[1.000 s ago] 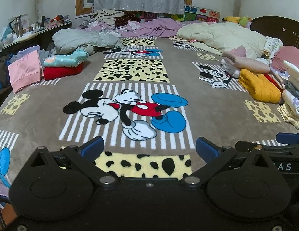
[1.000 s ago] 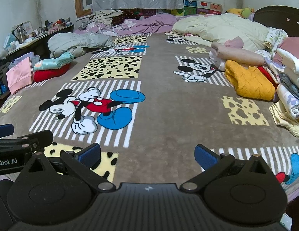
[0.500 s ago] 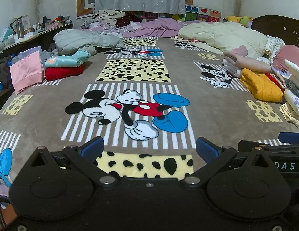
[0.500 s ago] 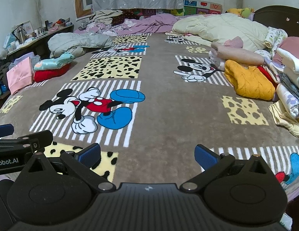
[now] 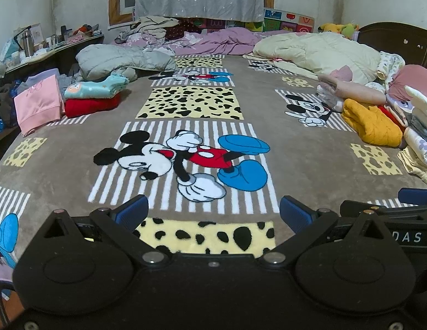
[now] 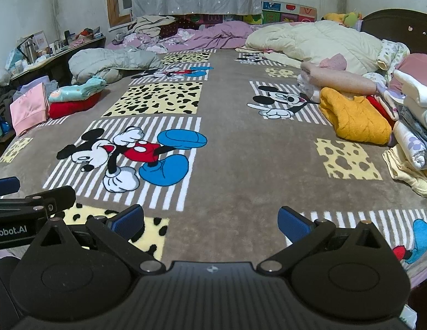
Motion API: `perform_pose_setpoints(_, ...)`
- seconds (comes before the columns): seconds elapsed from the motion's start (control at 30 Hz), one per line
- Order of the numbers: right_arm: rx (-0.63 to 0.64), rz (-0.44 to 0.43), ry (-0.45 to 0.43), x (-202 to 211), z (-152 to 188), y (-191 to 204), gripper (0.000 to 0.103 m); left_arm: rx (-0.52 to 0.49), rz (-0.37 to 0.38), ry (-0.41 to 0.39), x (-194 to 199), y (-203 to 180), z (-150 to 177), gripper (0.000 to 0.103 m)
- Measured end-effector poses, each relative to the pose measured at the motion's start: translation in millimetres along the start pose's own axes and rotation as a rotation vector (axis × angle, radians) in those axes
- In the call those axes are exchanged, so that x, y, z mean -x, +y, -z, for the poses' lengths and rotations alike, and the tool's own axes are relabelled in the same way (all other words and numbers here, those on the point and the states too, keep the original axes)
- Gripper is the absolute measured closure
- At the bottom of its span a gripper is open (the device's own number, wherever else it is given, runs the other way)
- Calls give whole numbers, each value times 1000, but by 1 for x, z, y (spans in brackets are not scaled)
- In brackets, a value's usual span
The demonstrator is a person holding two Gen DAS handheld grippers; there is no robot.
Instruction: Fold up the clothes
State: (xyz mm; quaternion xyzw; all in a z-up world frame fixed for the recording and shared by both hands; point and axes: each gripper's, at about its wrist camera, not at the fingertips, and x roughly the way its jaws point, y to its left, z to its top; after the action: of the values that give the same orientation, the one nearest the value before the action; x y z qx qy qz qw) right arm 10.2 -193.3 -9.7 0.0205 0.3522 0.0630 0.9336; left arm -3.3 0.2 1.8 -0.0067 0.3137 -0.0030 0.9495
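Over blanket (image 5: 296, 151): both tongs (image 5: 213, 211) (image 6: 210, 220) agape, empty; pale-yellow garment (image 6: 406, 170) clearer right view.

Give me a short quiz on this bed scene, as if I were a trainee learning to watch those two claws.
1. True or false: the left claw is shut on a garment.
2. What lies directly on top of the red folded garment? A) the mustard sweater B) the teal printed garment C) the pink garment
3. Fill in: the right claw hangs over the bare ______ blanket, holding nothing.

Key: 1. False; its jaws stand wide apart and empty. 2. B. 3. cartoon-mouse.
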Motion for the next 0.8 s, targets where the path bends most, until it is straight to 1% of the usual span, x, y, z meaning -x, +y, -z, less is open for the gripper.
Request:
perform_pose_setpoints(0.43, 6, 9, -8, 5, -1, 1, 0, 1, 7, -5, 4, 2, -1, 0)
perform_pose_setpoints(0.8, 4, 15, -20, 10, -5, 2, 0, 8, 15, -6, 4, 1, -9, 0)
